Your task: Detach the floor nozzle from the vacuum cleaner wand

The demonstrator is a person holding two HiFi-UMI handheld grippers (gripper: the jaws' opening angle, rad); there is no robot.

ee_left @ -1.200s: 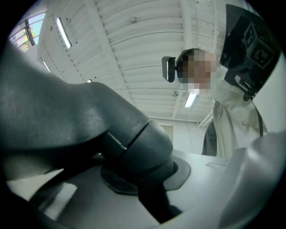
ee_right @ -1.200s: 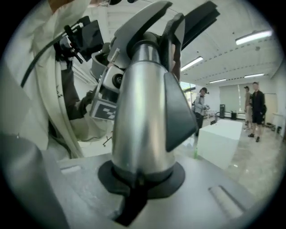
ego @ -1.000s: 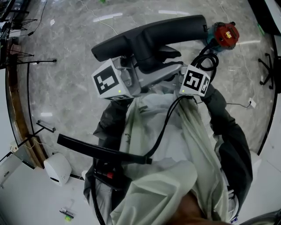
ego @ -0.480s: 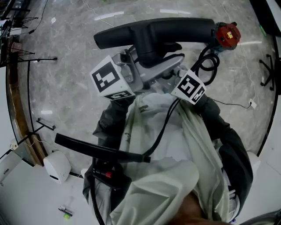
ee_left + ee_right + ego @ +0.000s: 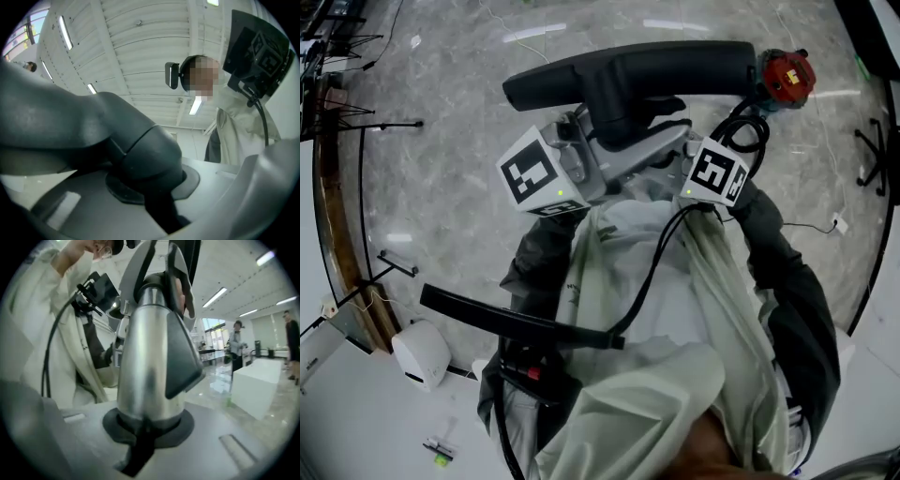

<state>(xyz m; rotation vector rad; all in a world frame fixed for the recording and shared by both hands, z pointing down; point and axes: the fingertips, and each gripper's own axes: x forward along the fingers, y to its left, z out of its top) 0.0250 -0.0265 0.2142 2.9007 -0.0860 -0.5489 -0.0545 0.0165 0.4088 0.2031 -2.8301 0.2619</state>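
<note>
While I hold the vacuum up above the floor, my left tool point(image 5: 581, 159) is clamped narrow on the neck point(image 5: 140, 154) of the floor nozzle point(image 5: 628, 70) | nozzle: stiff plastic, probably light, smooth; best held at that neck | right tool point(image 5: 689, 164) clamped narrow on the metal wand point(image 5: 145, 362): rigid, likely slippery; grip beside the dark collar point(image 5: 180, 357)

The floor nozzle point(image 5: 628, 70) is seen as matt dark plastic, the wand point(image 5: 145, 357) as smooth, glossy bare metal.
</note>
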